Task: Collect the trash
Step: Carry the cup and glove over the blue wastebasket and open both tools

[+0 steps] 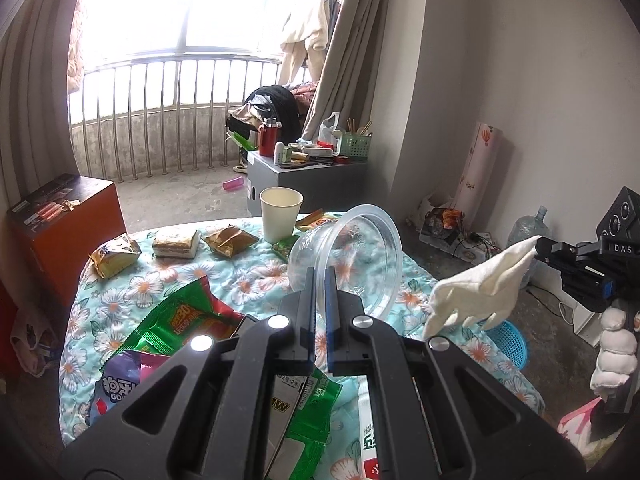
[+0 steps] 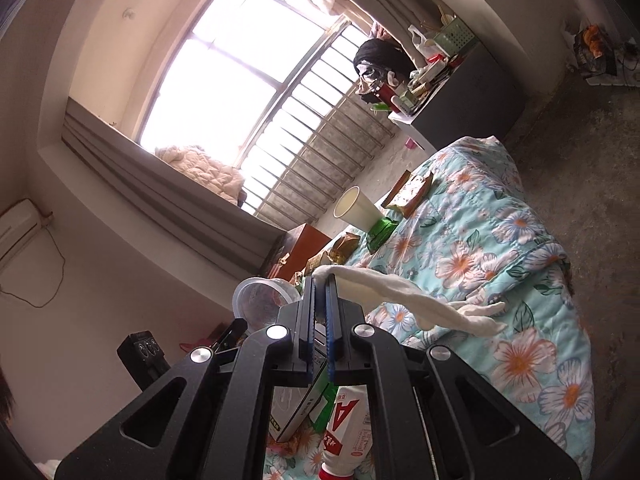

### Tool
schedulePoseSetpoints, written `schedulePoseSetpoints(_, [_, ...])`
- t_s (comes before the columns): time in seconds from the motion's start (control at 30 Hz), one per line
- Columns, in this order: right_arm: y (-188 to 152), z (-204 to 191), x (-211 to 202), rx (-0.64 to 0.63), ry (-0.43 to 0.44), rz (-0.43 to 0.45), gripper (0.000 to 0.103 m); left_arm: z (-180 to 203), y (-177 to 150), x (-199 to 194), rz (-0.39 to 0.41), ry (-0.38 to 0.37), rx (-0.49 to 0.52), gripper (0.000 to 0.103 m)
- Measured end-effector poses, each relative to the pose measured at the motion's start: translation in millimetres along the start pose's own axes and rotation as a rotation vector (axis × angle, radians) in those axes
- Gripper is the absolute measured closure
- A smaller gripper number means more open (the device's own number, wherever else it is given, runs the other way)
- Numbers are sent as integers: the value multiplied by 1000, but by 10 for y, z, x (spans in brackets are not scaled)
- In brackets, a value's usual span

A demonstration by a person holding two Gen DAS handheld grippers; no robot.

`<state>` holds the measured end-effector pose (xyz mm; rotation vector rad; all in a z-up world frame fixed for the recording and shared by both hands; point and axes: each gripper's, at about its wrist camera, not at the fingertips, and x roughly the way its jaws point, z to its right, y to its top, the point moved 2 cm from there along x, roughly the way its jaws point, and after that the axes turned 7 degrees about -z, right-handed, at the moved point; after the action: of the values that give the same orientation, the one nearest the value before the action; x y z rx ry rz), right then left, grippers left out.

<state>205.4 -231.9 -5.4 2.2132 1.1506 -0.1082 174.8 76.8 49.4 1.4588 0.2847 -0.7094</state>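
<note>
My left gripper (image 1: 319, 270) is shut on the rim of a clear plastic bowl (image 1: 352, 256) and holds it tilted above the floral table (image 1: 120, 292). My right gripper (image 2: 320, 278) is shut on a white tissue (image 2: 404, 296) that hangs from its tips; the gripper also shows in the left wrist view (image 1: 540, 246) at the right, with the tissue (image 1: 476, 292) held off the table's right side. Green snack wrappers (image 1: 180, 320), small foil packets (image 1: 114, 256) and a paper cup (image 1: 280, 214) lie on the table.
A blue basket (image 1: 508, 340) stands on the floor right of the table. An orange box (image 1: 64, 220) is at the left, a grey cabinet (image 1: 304, 176) with clutter behind. A milk bottle (image 2: 348, 432) and a carton (image 2: 300, 412) lie under the right gripper.
</note>
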Motion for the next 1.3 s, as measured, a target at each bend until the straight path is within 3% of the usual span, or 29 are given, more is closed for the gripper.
schedulePoseSetpoints(0.23, [-187, 19, -301, 35, 23, 81, 98, 79, 54, -98, 9, 1, 19, 101])
schedulePoseSetpoints(0.67, [-311, -5, -679, 23, 42, 142, 98, 421, 110, -286, 38, -12, 84, 101])
schedulePoseSetpoints(1.3, [-399, 302, -1205, 69, 54, 235, 98, 1147, 178, -94, 12, -85, 196, 101])
